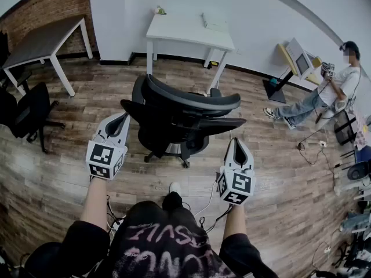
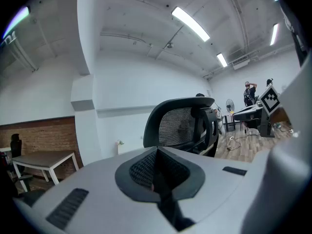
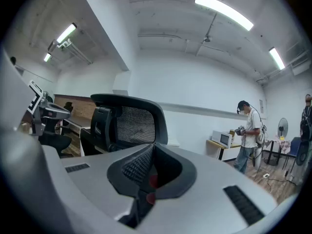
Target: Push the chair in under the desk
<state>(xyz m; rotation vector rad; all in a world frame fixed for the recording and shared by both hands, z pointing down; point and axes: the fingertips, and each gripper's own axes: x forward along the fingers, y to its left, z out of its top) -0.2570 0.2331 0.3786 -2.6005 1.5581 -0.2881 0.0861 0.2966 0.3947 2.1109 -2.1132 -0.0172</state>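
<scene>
Black mesh-backed chair (image 1: 179, 117) out from white desk (image 1: 188, 30); left gripper (image 1: 123, 116), right gripper (image 1: 236, 143) fingers together.

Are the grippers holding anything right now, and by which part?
Nothing is held. The left gripper and right gripper are both shut and empty, just behind the black chair.

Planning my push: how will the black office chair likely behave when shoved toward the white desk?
The chair will probably roll easily: its star base seems to ride on casters over smooth wood floor. Pushed high on the mesh backrest, it may swivel or recline rather than track straight.
</scene>
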